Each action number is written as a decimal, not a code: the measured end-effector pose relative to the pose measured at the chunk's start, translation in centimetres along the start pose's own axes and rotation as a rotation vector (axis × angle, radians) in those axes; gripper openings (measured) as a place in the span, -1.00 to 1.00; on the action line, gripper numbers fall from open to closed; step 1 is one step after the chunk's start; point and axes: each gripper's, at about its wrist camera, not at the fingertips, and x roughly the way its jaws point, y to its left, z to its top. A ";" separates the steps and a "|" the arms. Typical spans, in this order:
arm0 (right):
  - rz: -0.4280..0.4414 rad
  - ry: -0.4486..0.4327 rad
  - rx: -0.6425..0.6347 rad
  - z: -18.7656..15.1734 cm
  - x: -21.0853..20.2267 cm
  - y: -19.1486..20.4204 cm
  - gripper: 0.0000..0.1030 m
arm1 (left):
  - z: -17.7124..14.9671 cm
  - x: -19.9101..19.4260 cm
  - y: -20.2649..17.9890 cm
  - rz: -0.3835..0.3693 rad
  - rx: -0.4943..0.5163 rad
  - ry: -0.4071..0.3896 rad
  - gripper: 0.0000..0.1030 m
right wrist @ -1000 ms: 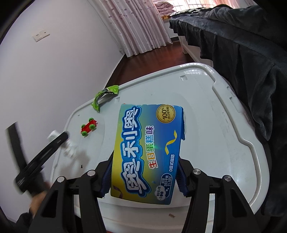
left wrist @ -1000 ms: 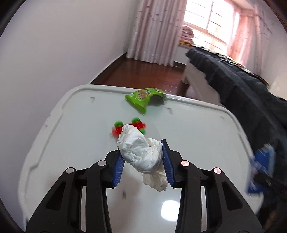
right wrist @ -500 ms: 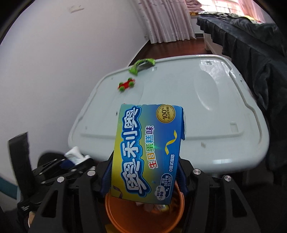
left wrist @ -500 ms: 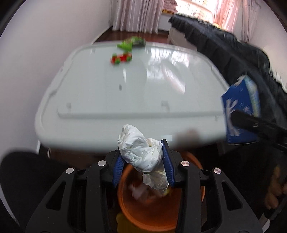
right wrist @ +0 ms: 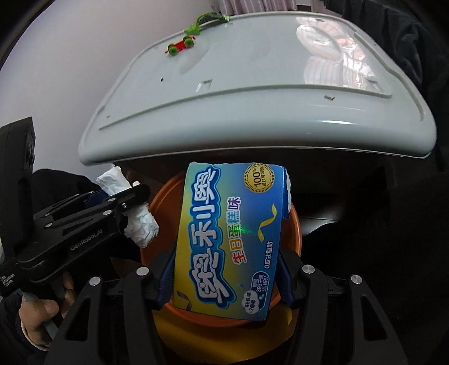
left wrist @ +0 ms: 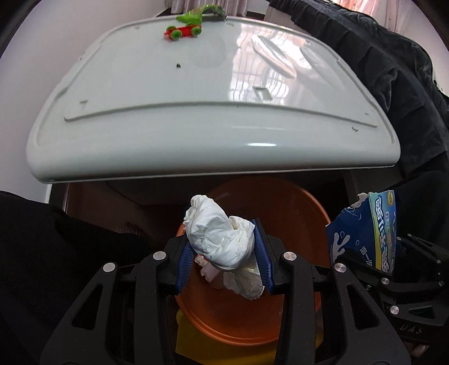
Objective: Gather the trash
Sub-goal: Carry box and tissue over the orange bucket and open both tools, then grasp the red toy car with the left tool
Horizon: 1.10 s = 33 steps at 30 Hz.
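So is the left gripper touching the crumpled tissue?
Touching. The left wrist view shows the left gripper with both blue jaws pressed against the crumpled tissue, one on either side.

A home, most likely a bedroom. Pink curtains [left wrist: 213, 5] hang at the far wall, past the far edge of a white plastic tabletop [left wrist: 196, 112]. A toy car [left wrist: 183, 30] sits near that far edge. Dark bedding [left wrist: 393, 70] lies along its right edge; wooden floor shows below.
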 end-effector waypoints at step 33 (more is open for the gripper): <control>-0.001 -0.162 0.141 9.5 -2.1 -4.6 0.61 | 24.3 1.8 5.4 -0.001 0.452 -0.149 0.67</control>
